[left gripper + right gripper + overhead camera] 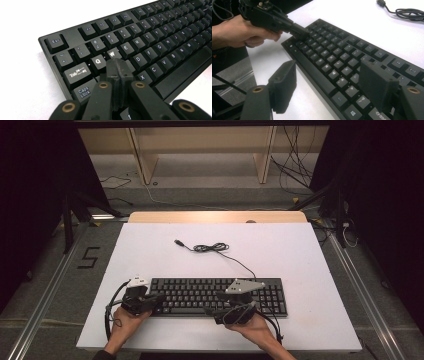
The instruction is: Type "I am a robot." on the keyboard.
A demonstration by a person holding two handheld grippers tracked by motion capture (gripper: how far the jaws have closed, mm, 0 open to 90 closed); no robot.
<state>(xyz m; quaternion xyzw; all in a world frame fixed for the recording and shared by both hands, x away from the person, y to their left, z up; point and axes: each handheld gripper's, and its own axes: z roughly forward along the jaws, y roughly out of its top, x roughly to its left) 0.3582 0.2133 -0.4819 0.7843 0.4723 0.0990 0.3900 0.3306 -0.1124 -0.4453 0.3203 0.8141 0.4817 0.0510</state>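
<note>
Black plastic makes up the keyboard [218,296], which is laid flat along the near part of a white desk [150,255], its long side running left to right. Its cable [216,248] is seen trailing from the back edge toward the middle of the desk, where part of it is bunched in a loose coil and the plug lies free beyond it.

The left gripper [159,301] is held at the keyboard's left end by the left hand [125,322]. In the left gripper view its jaws are seen clenched together with nothing between them, and the joined tip [117,65] is set down among the letter keys just below the W key [112,53] (whether the key under it is pressed in cannot be told). The same gripper is seen in the right gripper view, its tip [302,33] resting on the keys near the far corner of the keyboard.

The right gripper [210,311] is held by the right hand [255,327] at the front edge of the keyboard, right of its middle. In the right gripper view its jaws are seen spread wide apart and empty: one pad [283,85] hangs over the bare desk just in front of the keyboard, the other pad [377,83] over the bottom rows of keys.
</note>
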